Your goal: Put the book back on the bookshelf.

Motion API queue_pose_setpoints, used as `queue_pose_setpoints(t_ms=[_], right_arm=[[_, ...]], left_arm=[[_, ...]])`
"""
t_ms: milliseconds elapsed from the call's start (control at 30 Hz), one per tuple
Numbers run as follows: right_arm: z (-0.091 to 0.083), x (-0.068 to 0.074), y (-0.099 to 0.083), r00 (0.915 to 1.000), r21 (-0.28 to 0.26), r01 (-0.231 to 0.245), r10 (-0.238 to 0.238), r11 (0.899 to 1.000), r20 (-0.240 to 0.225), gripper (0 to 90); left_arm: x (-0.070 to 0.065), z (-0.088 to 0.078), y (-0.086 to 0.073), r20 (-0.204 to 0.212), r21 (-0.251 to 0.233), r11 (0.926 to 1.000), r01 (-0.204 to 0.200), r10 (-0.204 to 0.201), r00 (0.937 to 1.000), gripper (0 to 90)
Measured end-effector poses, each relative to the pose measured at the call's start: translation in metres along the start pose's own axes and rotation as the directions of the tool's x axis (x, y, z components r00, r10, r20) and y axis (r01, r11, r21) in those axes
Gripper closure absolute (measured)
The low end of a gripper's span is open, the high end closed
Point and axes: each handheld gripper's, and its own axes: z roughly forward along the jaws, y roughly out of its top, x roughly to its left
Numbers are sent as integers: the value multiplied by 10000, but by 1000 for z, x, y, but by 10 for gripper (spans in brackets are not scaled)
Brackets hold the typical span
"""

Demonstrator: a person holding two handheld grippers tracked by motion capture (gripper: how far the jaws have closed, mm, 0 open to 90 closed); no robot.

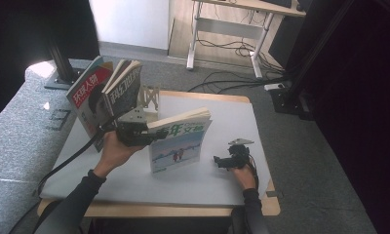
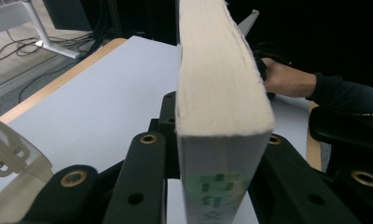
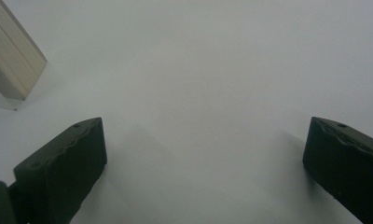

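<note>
I have the blue-covered book (image 1: 177, 142) standing upright on the counter (image 1: 222, 185), just beside the rack (image 1: 149, 100) of leaning magazines (image 1: 103, 90), my left gripper (image 1: 151, 134) with jaws clenched on its edge. By my reckoning it is stood up but not yet shelved. My right gripper (image 1: 221, 161) sits beyond the book, jaws released and empty. The left gripper view gives me the page block (image 2: 217, 79) edge-on.

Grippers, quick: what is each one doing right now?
Left gripper: shut on the book, which stands upright on the table.
Right gripper: open, nothing between its fingers.
</note>
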Motion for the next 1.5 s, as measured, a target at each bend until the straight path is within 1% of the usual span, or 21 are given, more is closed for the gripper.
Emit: queue_pose_setpoints(t_ms=[100,133,200,300,367,467,533,700,900,1000,1167,1200,1233,1333,1500], right_arm=[[1,2,0,9998,93,188,-189,9998,103,0],[1,2,0,9998,91,182,-183,9998,111,0],[1,2,0,9998,85,177,-178,9998,110,0],[1,2,0,9998,73,177,-177,9998,116,0],[1,2,0,9998,69,175,-176,9998,113,0],[1,2,0,9998,66,175,-176,9998,114,0],[1,2,0,9998,66,176,-177,9998,114,0],[1,1,-1,9998,61,189,-190,9998,115,0],[1,1,-1,9997,60,191,-192,9998,116,0],[1,1,-1,9998,60,188,-189,9998,114,0],[1,1,-1,9997,61,191,-192,9998,117,0],[1,1,-1,9998,60,189,-190,9998,116,0],[1,1,-1,9998,62,188,-188,9998,117,0],[1,1,-1,9998,61,187,-188,9998,116,0],[1,1,-1,9998,49,181,-181,9998,120,0]], left_arm=[[0,2,0,-199,-104,9999,80,-82,9998,738],[0,2,0,-222,-153,9998,124,-128,9997,738],[2,3,1,-220,-249,9993,264,-270,9994,739],[7,3,3,-91,-286,9983,513,-516,9986,740],[9,2,6,-59,-292,9981,540,-542,9985,741],[9,-1,9,-193,-386,9975,597,-605,9980,741],[10,-3,10,-265,-363,9971,666,-676,9974,742],[12,-12,15,-430,-261,9963,813,-823,9957,743],[14,-22,20,-592,-146,9967,794,-801,9950,743],[16,-28,22,-651,-106,9963,850,-855,9942,743],[19,-38,24,-928,-160,9959,895,-906,9916,743],[19,-38,24,-928,-160,9959,895,-906,9916,743],[21,-42,24,-1066,-181,9952,962,-975,9895,743],[24,-48,26,-1184,-276,9942,1043,-1068,9872,743],[29,-62,29,-1417,-448,9914,1230,-1282,9816,742]])
